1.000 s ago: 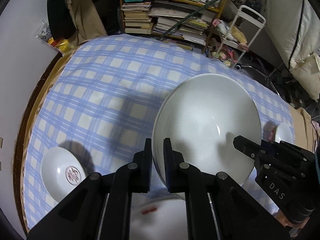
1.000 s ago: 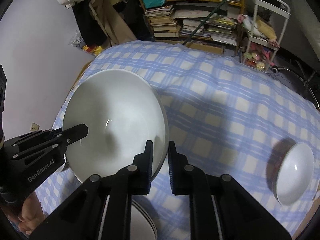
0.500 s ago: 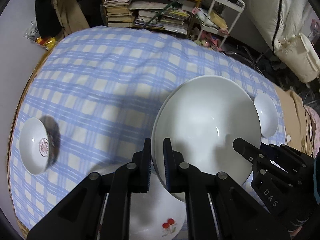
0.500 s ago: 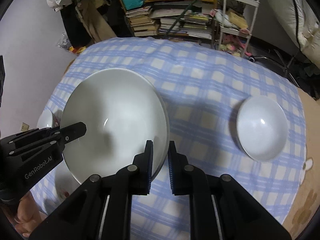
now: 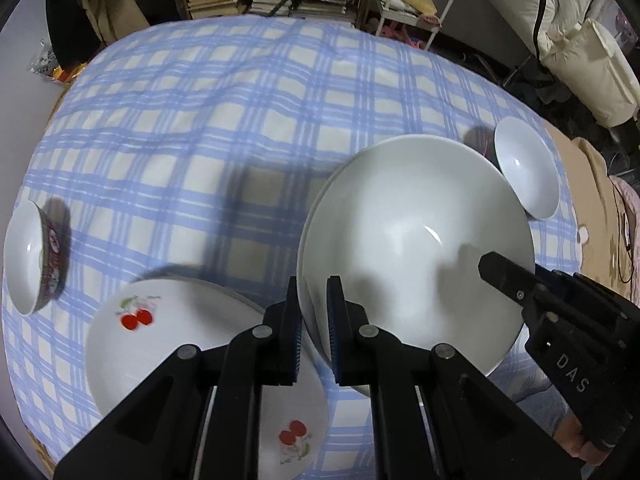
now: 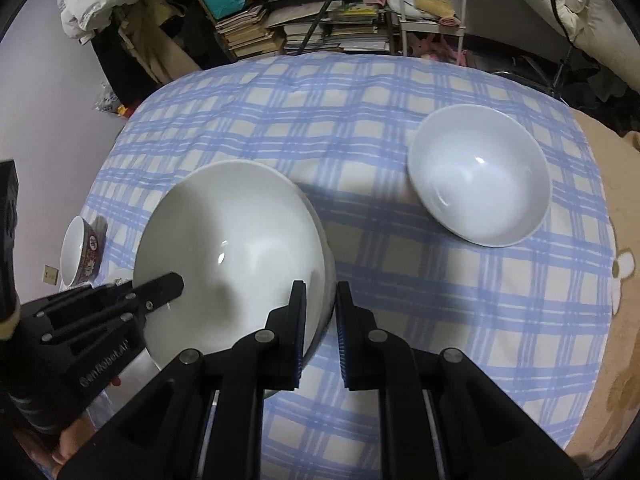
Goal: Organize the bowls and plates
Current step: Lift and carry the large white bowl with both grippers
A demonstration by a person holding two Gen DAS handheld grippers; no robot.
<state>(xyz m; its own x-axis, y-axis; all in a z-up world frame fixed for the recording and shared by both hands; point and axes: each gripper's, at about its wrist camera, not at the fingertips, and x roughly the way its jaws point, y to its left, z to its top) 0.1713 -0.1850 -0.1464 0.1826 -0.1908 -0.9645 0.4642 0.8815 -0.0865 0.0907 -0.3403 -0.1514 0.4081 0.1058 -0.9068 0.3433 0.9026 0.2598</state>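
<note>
A large white bowl (image 5: 416, 248) (image 6: 232, 256) hangs tilted above the checked tablecloth (image 5: 240, 120), held at opposite rims. My left gripper (image 5: 314, 308) is shut on its left rim, and my right gripper (image 6: 320, 312) is shut on its right rim. Just below and left of the bowl lies a white plate with cherry prints (image 5: 180, 344). A small bowl with a red patterned outside (image 5: 32, 256) (image 6: 80, 252) stands at the left edge. A plain white bowl (image 5: 524, 168) (image 6: 480, 176) sits on the cloth to the right.
The round table ends close behind the patterned bowl on the left and past the white bowl on the right. Stacked books (image 6: 256, 32) and a white metal cart (image 5: 412, 4) stand beyond the far edge. A beige cushion (image 5: 588, 56) lies at right.
Both grippers carried the large bowl across the table and a little lower. The cherry plate has come into view under it, and the plain white bowl looks nearer in the right wrist view.
</note>
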